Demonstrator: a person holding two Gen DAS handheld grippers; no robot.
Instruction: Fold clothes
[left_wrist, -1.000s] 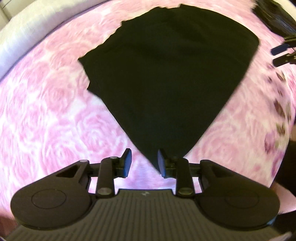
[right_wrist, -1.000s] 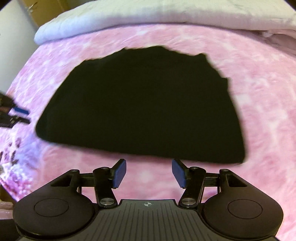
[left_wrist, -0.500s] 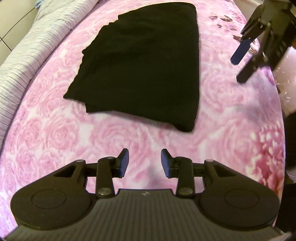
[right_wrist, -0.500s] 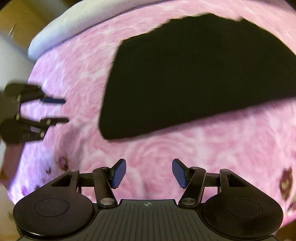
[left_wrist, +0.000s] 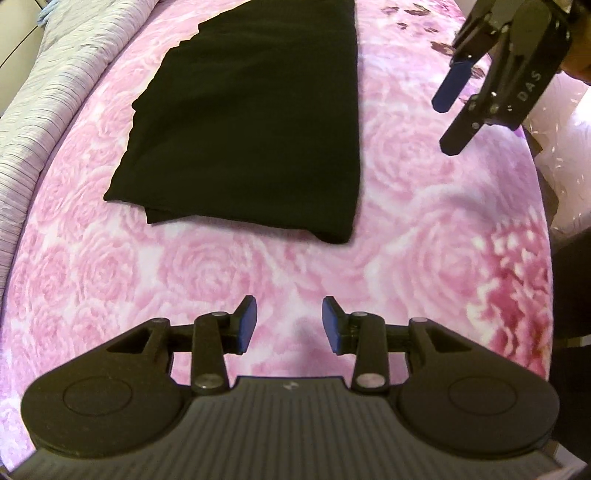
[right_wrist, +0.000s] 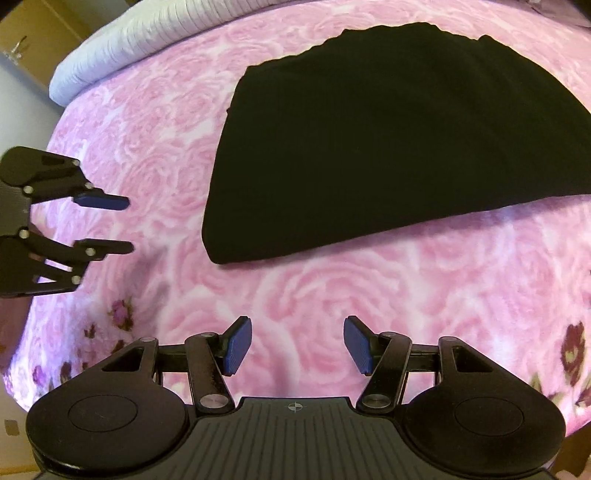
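A black garment (left_wrist: 255, 122) lies folded flat in layers on a pink rose-patterned blanket (left_wrist: 221, 273). It also shows in the right wrist view (right_wrist: 399, 147). My left gripper (left_wrist: 289, 325) is open and empty, held back from the garment's near edge. My right gripper (right_wrist: 297, 345) is open and empty, also short of the garment. Each gripper shows in the other's view: the right one (left_wrist: 448, 127) at the upper right, the left one (right_wrist: 127, 225) at the left, both with jaws apart.
A pale striped quilt (left_wrist: 40, 92) runs along the blanket's far side, also seen in the right wrist view (right_wrist: 147, 40). The blanket's edge with dark flowers (right_wrist: 122, 314) lies near me. A white crinkled bag (left_wrist: 569, 155) sits past the bed's right edge.
Both grippers have drawn back from the garment, so more blanket lies between them and it. The garment lies still, and the jaws stay open.
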